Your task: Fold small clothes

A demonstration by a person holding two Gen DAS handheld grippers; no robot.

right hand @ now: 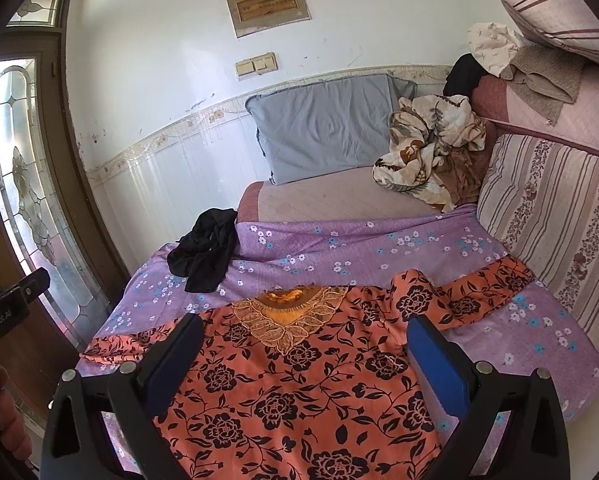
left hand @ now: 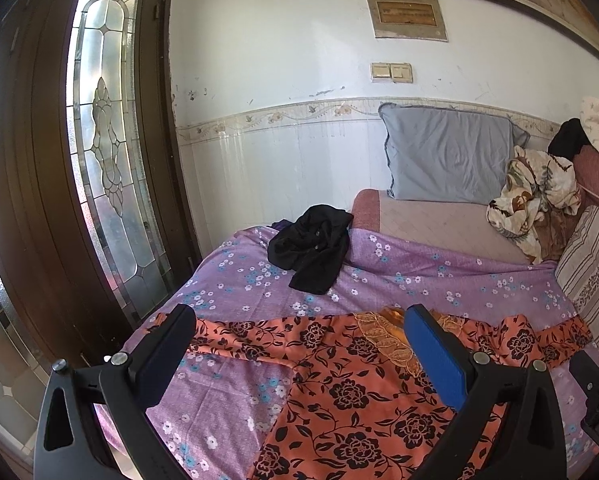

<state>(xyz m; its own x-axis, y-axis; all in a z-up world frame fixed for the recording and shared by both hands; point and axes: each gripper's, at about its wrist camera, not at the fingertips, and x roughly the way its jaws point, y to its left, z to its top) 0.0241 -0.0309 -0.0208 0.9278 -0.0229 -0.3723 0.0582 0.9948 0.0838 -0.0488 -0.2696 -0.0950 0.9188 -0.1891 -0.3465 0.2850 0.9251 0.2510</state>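
an orange floral top (right hand: 299, 396) lies spread flat, front up, on the purple flowered sheet (right hand: 399, 248) that covers the near part of the bed. its embroidered gold neckline (right hand: 295, 316) points toward the wall, and the body runs back toward the near edge of the bed. one sleeve (right hand: 483, 288) reaches out to the right toward the striped cushion (right hand: 555, 232), a little rumpled near the shoulder; the other sleeve (right hand: 115, 346) stretches to the left edge of the bed.

the left gripper (left hand: 299, 336) hovers above the left half of the top with its jaws wide apart and nothing between them. the right gripper (right hand: 305, 344) hangs over the chest of the top, jaws equally wide, gripping nothing; whether either one touches the cloth is hard to tell from these angles.

a crumpled black garment (left hand: 311, 248) sits at the far left of the sheet, well apart from the top. beyond it a grey pillow (left hand: 451, 156) leans on the wall, with a bunched cream floral blanket (left hand: 535, 196) beside it.
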